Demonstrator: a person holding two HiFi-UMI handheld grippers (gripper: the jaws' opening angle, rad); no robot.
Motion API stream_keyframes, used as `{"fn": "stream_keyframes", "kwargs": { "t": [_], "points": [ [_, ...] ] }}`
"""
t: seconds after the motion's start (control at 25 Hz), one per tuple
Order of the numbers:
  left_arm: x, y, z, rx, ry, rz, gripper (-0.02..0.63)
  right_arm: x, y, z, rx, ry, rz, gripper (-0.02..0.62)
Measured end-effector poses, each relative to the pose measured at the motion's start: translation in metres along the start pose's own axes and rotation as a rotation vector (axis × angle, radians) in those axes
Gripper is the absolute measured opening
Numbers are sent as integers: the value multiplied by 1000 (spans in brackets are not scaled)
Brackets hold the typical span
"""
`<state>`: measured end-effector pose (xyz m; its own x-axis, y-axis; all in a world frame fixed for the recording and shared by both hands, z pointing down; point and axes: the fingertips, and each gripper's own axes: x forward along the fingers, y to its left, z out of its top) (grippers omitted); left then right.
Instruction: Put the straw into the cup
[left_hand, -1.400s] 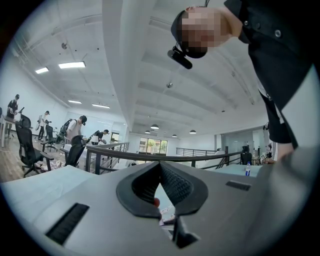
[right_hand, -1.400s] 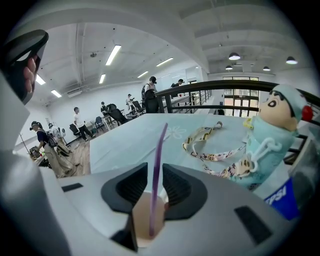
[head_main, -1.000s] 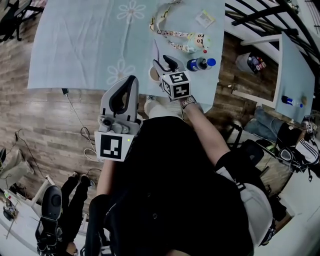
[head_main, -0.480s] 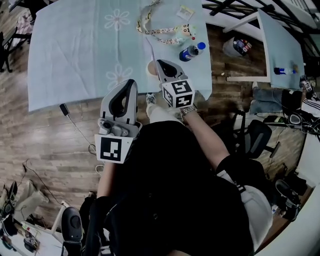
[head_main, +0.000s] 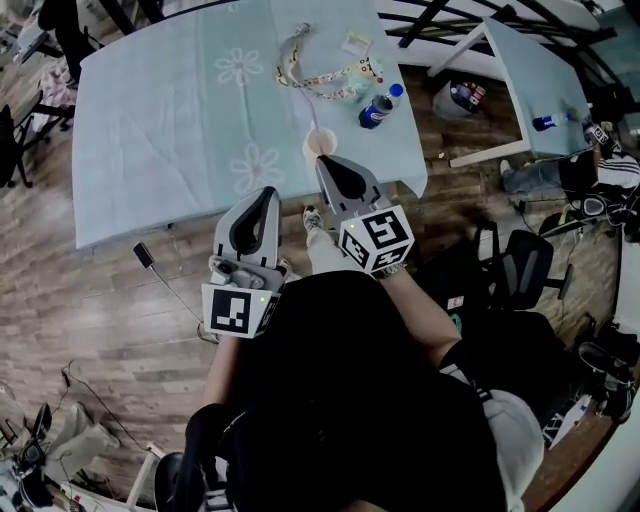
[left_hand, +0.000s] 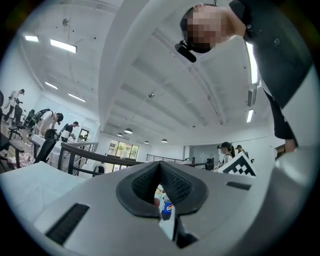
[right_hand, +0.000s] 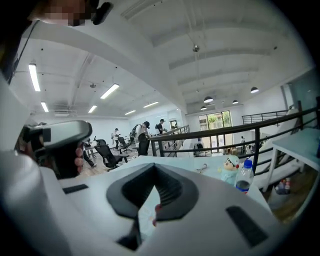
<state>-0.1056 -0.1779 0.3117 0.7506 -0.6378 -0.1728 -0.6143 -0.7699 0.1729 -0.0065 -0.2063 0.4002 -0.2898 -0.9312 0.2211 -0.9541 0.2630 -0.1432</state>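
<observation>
A small tan cup (head_main: 319, 146) stands near the front edge of the light blue table (head_main: 180, 120). A thin white straw (head_main: 307, 112) rises out of the cup. My right gripper (head_main: 326, 164) hangs just in front of the cup, off the table edge, shut with nothing between its jaws; its own view shows the tips (right_hand: 154, 166) meeting. Left of it and nearer the person, my left gripper (head_main: 264, 196) is also shut and empty, its tips (left_hand: 160, 164) together.
A blue-capped bottle (head_main: 377, 110) lies right of the cup, and the right gripper view shows the bottle (right_hand: 244, 177) too. A patterned lanyard (head_main: 322, 76) and a small packet (head_main: 357, 43) lie farther back. A second table (head_main: 530, 70) stands to the right.
My right gripper has pulled back and up from beside the cup toward the person. The left gripper has also shifted. The straw stays in the cup.
</observation>
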Motion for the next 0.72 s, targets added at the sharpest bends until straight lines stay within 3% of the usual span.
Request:
{"fn": "stream_keyframes", "kwargs": {
  "t": [0.4, 0.72],
  "points": [
    [-57, -11, -4, -19, 39, -11, 12, -67, 71, 39, 46, -114, 35, 8],
    [-73, -31, -5, -6, 49, -72, 12, -116, 95, 63, -11, -228, -4, 8]
  ]
}}
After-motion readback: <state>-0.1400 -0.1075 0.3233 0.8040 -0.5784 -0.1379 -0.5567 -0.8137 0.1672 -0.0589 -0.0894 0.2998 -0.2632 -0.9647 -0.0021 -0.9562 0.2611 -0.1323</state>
